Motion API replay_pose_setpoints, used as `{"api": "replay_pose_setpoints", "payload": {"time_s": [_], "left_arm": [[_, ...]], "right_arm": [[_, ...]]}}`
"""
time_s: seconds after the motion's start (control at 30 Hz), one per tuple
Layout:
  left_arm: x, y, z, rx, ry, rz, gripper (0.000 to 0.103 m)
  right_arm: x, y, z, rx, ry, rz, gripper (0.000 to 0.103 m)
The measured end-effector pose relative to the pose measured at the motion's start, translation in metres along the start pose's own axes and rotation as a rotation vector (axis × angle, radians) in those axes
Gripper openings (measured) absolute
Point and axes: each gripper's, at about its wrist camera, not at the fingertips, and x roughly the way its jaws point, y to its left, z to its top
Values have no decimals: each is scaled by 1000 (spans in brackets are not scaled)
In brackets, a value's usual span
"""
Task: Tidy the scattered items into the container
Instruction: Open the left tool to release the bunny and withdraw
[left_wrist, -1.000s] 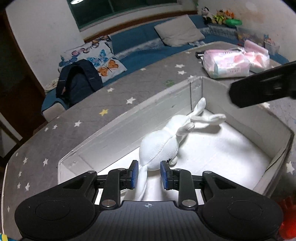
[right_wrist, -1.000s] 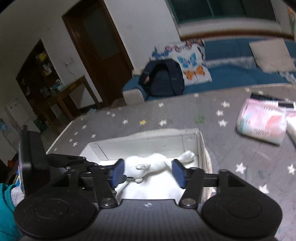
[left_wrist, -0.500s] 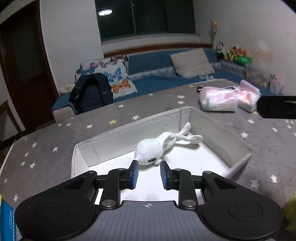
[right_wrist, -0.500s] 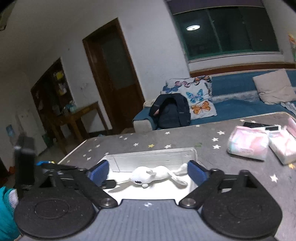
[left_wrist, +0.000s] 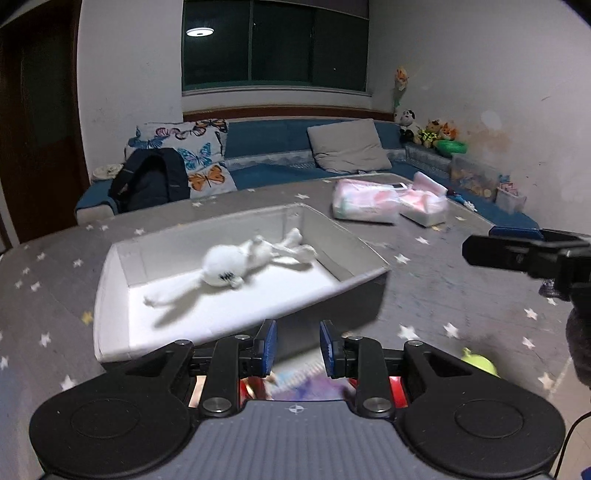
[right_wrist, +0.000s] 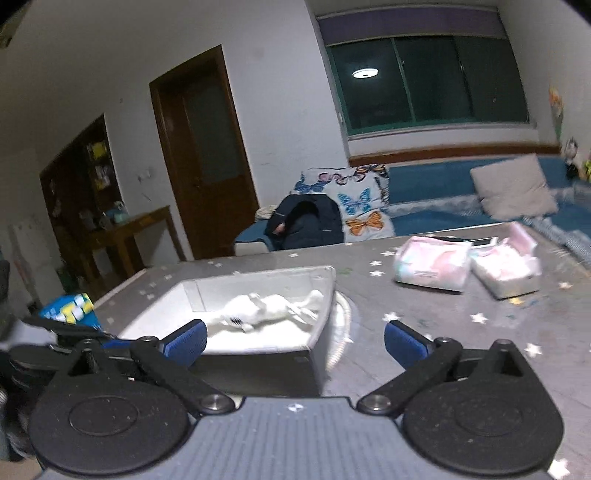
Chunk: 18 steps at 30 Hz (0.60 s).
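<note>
A white plush rabbit (left_wrist: 225, 264) lies stretched out inside the white open box (left_wrist: 110, 295) on the grey star-patterned mat. My left gripper (left_wrist: 297, 343) hovers just in front of the box's near wall, its jaws a little apart and holding nothing. A blurred red, colourful item (left_wrist: 295, 380) lies under it. My right gripper (right_wrist: 295, 341) faces the box (right_wrist: 258, 365) and rabbit (right_wrist: 258, 310) from the other side; its jaws are opening wide with nothing between them. It also juts in as a dark right gripper (left_wrist: 517, 251) at the edge of the left wrist view.
A yellow-green toy (left_wrist: 478, 360) lies on the mat right of the left gripper. A blue and yellow box (right_wrist: 70, 308) sits at the mat's left edge. Two pink tissue packs (right_wrist: 430, 266) lie beyond the box. Behind the mat are a blue sofa, pillows and a dark backpack (left_wrist: 147, 181).
Both grippers have pulled back from the box, so more of the room shows. The right jaws have spread from half open to wide. The rabbit stays lying in the box.
</note>
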Motion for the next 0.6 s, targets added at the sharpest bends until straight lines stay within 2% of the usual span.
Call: {"api": "replay_pose_setpoints", "payload": {"time_s": [0.27,0.6], "left_arm": [[-15,-25,-21,-20,21,-54,29],[-13,-57,-37,4,75,-103,29]], "right_arm": [[-33,5,-28,-11,8,-45,103],[-50,10,-63,0,60,-59,103]]}}
